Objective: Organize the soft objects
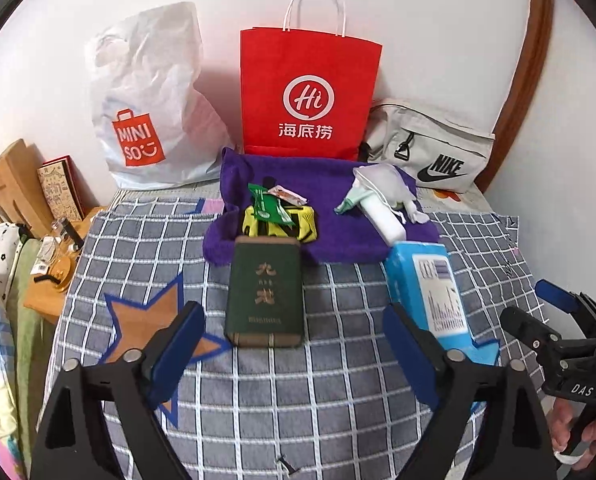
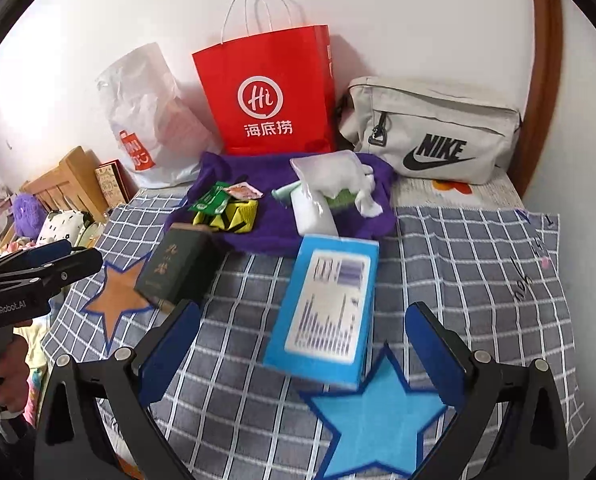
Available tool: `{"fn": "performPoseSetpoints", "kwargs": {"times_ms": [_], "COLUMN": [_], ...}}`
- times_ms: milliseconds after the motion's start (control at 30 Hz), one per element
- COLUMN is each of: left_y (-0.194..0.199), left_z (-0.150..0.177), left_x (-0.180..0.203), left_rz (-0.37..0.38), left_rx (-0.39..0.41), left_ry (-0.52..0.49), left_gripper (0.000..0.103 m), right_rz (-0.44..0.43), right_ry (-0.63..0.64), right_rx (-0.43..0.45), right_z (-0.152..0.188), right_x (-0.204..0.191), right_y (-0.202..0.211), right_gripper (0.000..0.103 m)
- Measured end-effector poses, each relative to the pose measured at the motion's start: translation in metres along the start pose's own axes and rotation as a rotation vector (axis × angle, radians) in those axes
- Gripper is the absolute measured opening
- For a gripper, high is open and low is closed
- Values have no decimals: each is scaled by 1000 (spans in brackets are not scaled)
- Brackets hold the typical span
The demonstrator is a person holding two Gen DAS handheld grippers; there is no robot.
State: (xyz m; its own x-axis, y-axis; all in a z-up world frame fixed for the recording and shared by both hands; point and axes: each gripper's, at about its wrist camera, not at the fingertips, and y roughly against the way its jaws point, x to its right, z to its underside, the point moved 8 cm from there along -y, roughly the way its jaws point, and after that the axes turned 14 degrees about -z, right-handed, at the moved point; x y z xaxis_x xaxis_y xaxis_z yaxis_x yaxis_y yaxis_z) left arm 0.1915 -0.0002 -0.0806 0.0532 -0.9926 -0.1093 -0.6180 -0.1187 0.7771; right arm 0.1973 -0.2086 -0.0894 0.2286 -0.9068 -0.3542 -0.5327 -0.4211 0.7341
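now both grippers gape, left gripper [image 1: 293,334]; right gripper [image 2: 304,334] empty

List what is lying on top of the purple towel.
On the purple towel: green sachets atop a yellow-black pouch, a white bottle and crumpled white plastic. Whatever lies beneath these is hidden.

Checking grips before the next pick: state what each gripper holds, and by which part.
Nothing is held. The left gripper and right gripper both stand open and empty above the grey checked cloth.
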Motion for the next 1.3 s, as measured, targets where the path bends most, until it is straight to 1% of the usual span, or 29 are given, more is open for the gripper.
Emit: {"fn": "performPoseSetpoints", "kwargs": {"times_ms": [133,267,400,500,867,1300], "left_y": [16,35,51,58,72,72], "left_z": [17,30,42,48,60,66], "left_x": [4,11,13,11,16,18], "left_rz": [-7,-6,-41,-55,-64,-69], "left_rx": [11,43,76,87,102,95], "left_ry": [2,0,-22,-15,-26,-20], "left_gripper": [95,95,95,95,95,95], "right_rz": [5,27,59,69,73,80], "right_ry": [8,25,46,61,51,44], "right_rx": [5,33,53,67,97,102], "right_z": [15,25,35,40,52,60], "right_x": [-5,-12,-18,-21,-21,-16], "right_y": [13,33,51,61,78,83], "right_gripper": [101,101,101,101,101,101]}}
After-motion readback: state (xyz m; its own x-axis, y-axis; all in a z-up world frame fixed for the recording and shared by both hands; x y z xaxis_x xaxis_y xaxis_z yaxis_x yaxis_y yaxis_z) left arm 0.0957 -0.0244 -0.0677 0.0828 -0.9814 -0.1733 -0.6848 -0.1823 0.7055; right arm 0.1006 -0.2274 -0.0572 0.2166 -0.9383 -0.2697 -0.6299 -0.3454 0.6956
